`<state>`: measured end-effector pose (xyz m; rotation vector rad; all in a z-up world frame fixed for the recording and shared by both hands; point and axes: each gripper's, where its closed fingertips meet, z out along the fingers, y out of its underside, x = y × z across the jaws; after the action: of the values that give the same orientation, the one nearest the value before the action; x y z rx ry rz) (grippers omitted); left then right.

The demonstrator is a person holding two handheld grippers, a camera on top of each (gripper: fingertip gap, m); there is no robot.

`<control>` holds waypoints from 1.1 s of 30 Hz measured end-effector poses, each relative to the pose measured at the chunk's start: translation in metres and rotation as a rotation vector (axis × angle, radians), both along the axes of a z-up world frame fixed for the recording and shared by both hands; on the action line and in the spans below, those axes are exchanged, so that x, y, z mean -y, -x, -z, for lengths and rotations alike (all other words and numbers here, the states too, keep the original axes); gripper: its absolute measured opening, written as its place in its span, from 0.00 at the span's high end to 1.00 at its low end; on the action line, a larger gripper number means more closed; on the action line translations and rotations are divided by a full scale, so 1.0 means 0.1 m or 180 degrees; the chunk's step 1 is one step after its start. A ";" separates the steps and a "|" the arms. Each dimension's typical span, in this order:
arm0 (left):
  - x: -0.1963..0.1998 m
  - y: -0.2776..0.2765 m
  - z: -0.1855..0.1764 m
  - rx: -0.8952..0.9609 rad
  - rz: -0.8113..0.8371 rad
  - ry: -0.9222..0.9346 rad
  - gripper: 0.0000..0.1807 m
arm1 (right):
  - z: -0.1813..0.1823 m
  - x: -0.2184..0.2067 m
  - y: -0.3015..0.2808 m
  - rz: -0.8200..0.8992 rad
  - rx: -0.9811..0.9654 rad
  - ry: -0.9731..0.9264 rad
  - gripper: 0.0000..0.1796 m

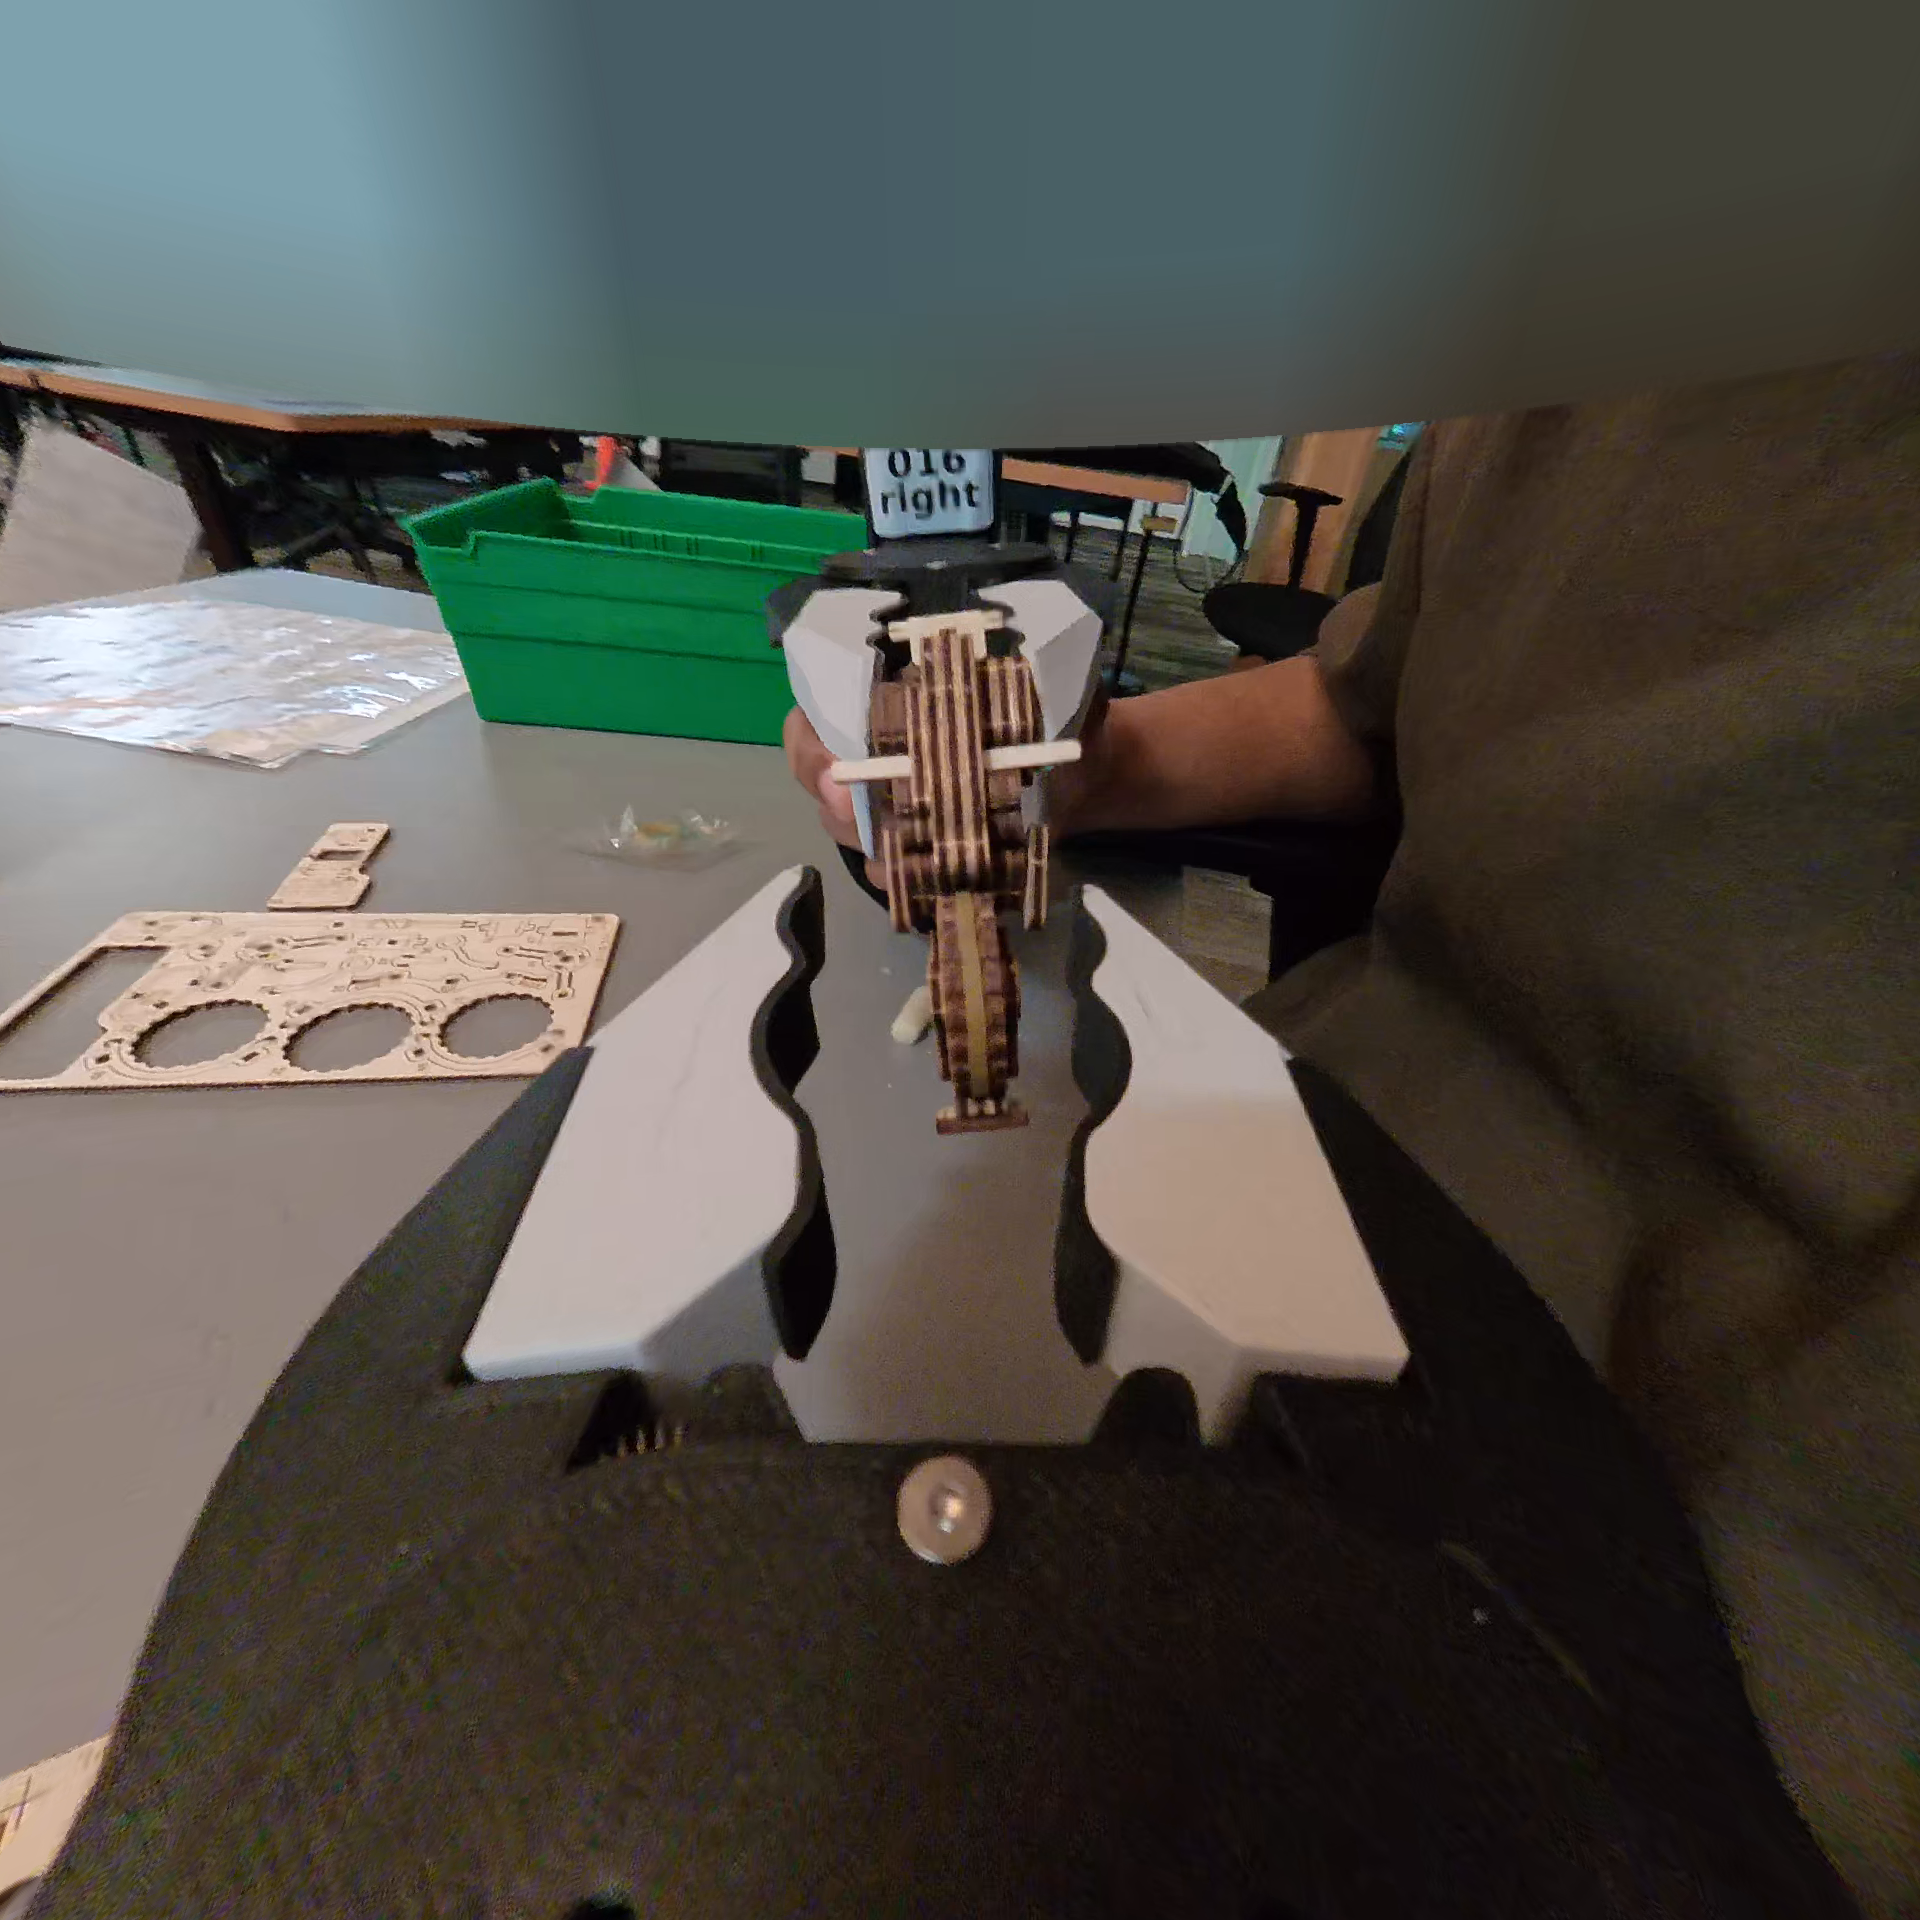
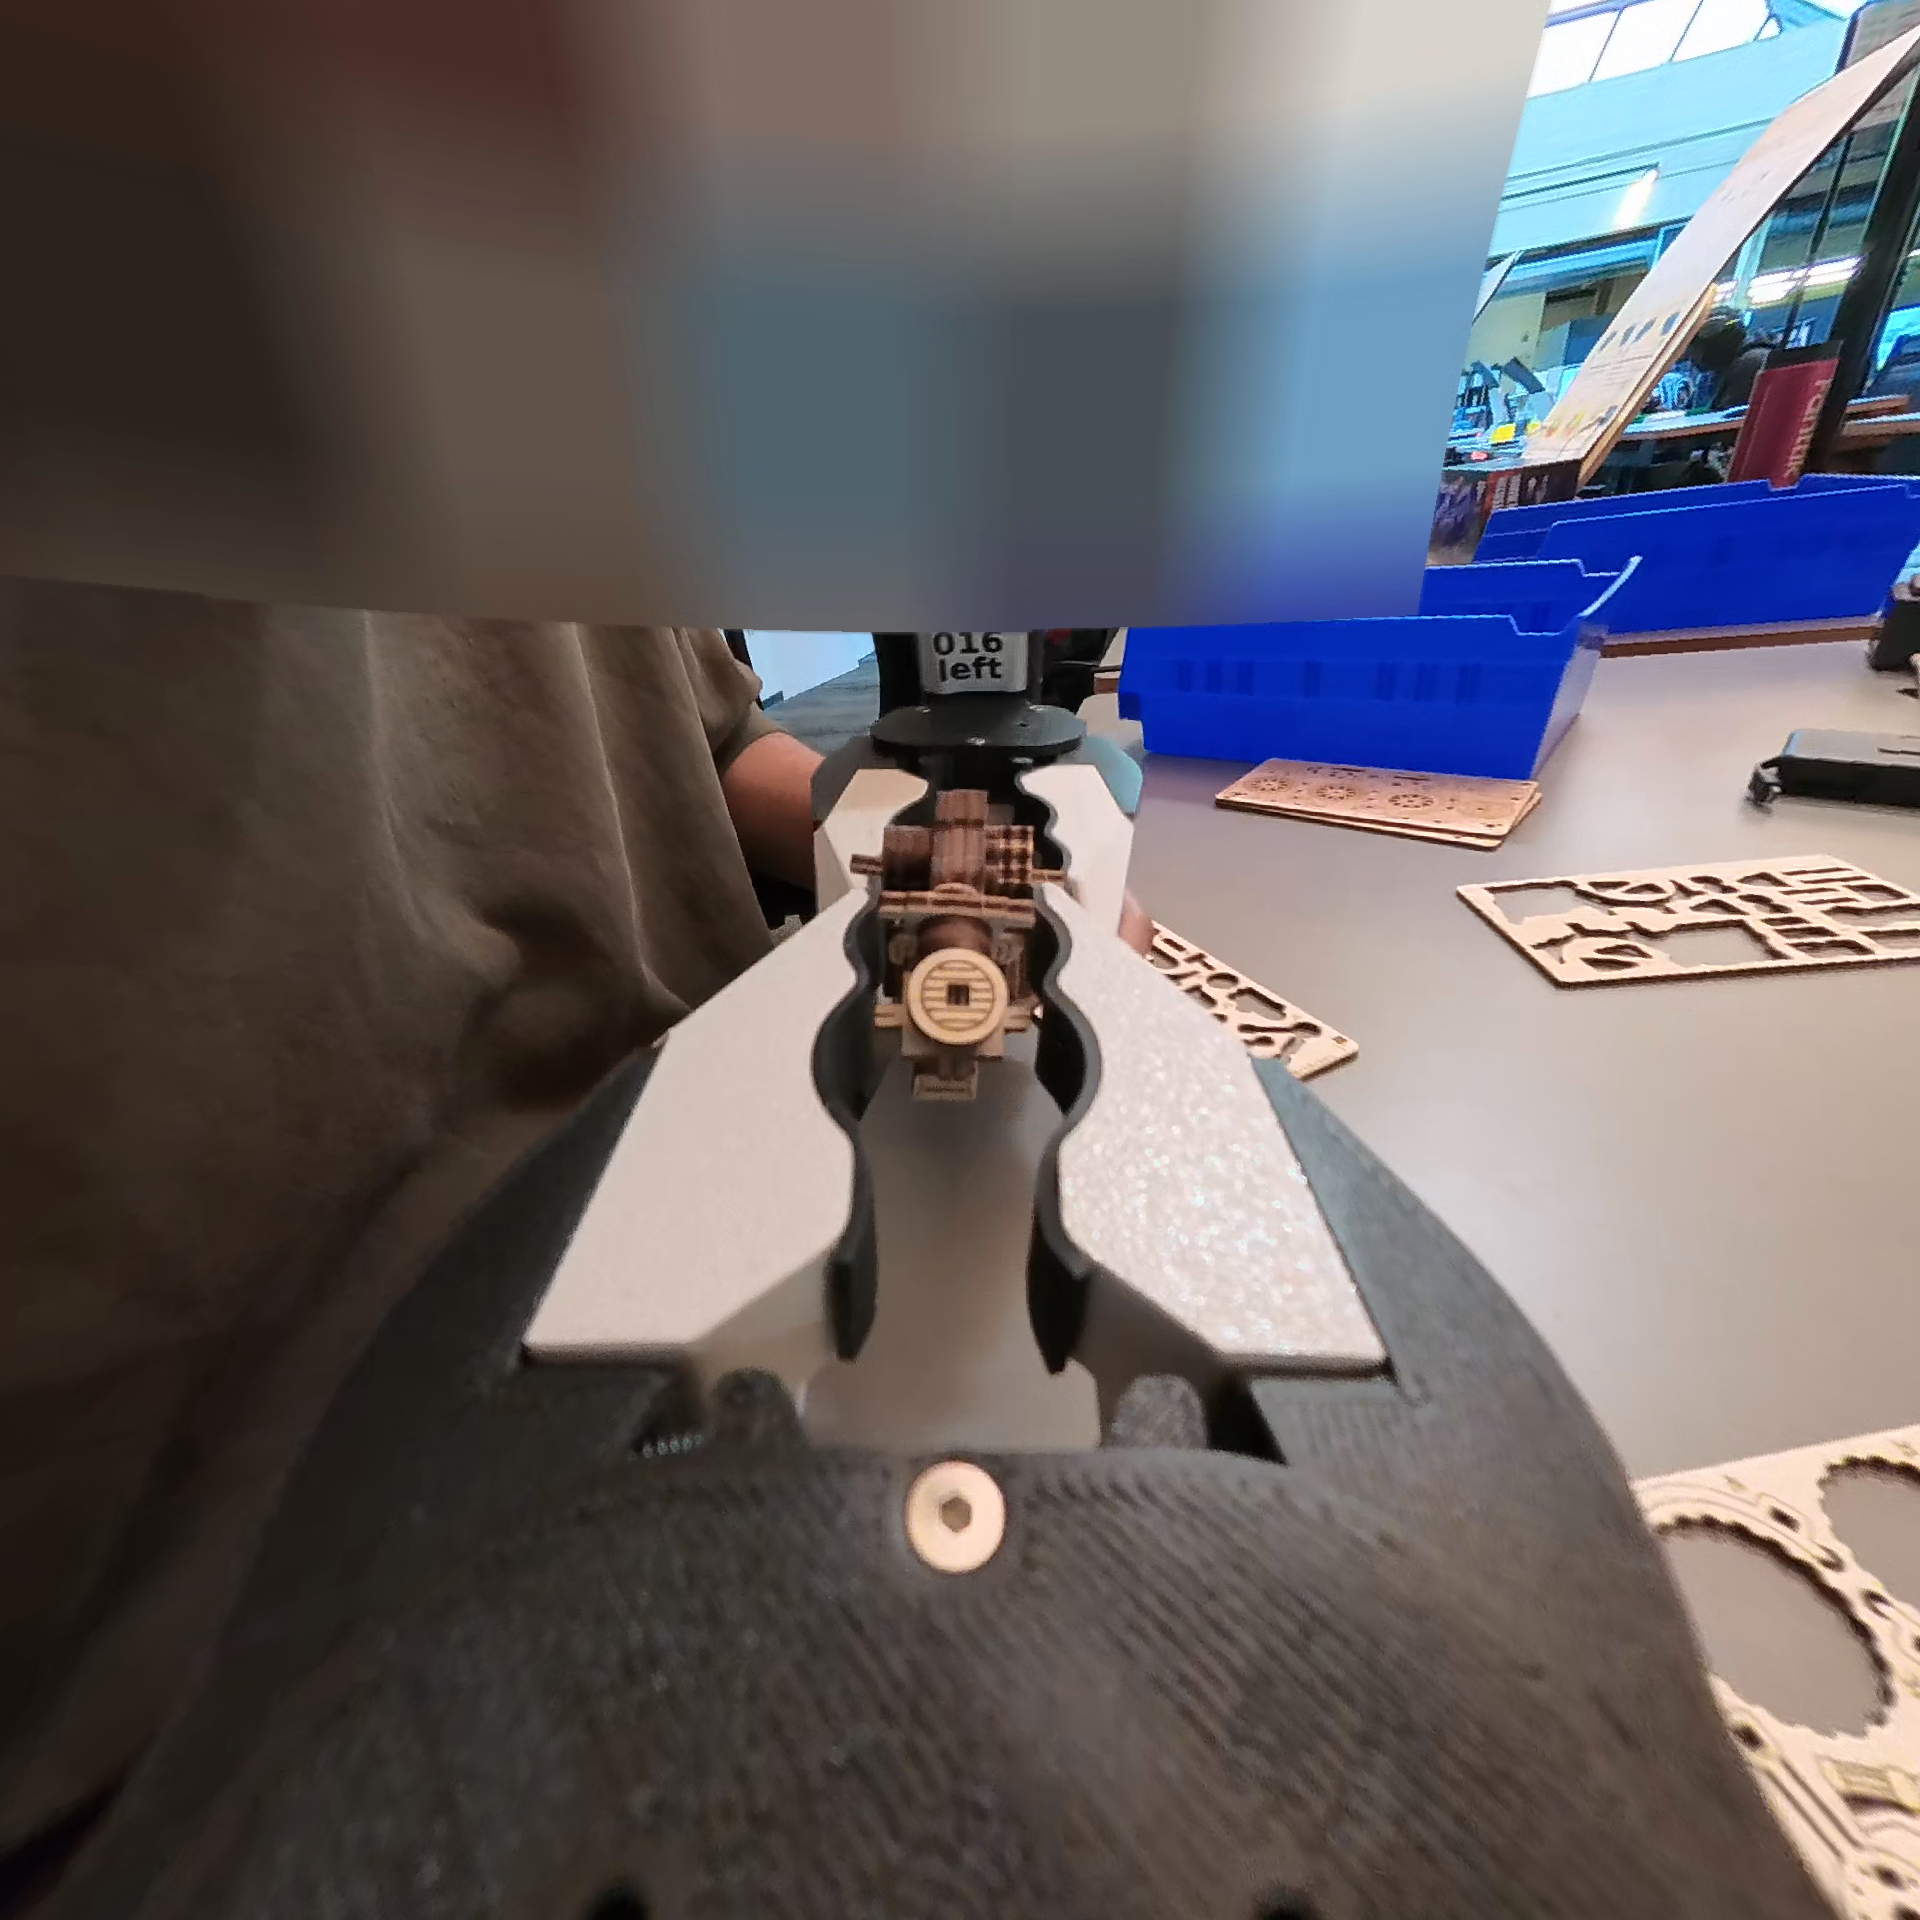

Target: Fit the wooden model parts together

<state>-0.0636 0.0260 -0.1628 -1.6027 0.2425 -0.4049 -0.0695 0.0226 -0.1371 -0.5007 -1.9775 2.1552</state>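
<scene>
Model [image 1: 961, 831] looking light, brittle, pegs snappable; your right gripper [image 1: 940, 665] is pinching layered body, left gripper [image 1: 945, 997] spread around wheel end, not gripping.

The wooden model [image 1: 961, 831] is a layered plywood assembly of pale and dark-edged slices, with thin pale cross-pins sticking out at both sides and a toothed, wheel-like part at its near end. In the right wrist view the wooden model [image 2: 956, 977] shows a round pale disc with a square hole. It is held up off the tabletop [image 1: 260, 1247]. Flat punched-out part sheets [image 1: 312, 997] lie on the tabletop, well apart from the model.
</scene>
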 end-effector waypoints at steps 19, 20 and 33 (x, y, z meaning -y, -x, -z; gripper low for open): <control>0.01 0.00 -0.08 -0.0059 -0.0107 -0.0135 0.86 | -0.05 0.04 0.02 0.0048 -0.0029 0.0113 0.86; 0.01 0.01 -0.08 -0.0065 -0.0132 -0.0134 0.86 | -0.05 0.04 0.02 0.0052 -0.0036 0.0120 0.86; 0.00 0.02 -0.10 0.0086 -0.0087 -0.0085 0.86 | -0.08 0.02 0.02 0.0043 0.0000 0.0204 0.86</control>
<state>-0.0653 0.0259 -0.1523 -1.5718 0.2044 -0.4007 -0.0715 0.0203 -0.1292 -0.5221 -1.9046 2.2164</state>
